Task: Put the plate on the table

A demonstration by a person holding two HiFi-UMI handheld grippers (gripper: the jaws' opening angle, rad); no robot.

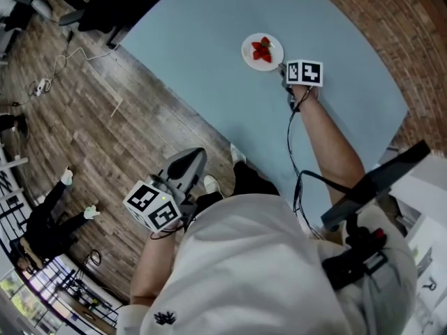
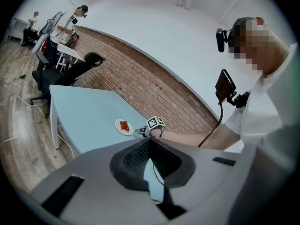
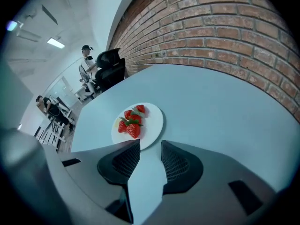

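Observation:
A small white plate (image 1: 272,45) with several strawberries (image 1: 261,50) rests flat on the light blue table (image 1: 202,54), towards its far side. My right gripper (image 1: 283,70) is just right of the plate at table height. In the right gripper view the plate (image 3: 151,120) lies just beyond the tips of the right gripper (image 3: 151,145), whose jaws stand apart with only table showing between them. My left gripper (image 1: 198,153) hangs off the table near my body, jaws together and holding nothing. The left gripper view shows the left gripper (image 2: 150,141) pointing towards the distant plate (image 2: 123,127).
A brick wall (image 1: 377,19) runs along the table's far edge. Wooden floor (image 1: 84,117) with a loose cable (image 1: 66,58) lies left of the table. Black office chairs (image 2: 70,74) stand beyond the table's end, and people (image 2: 70,20) work at desks further back.

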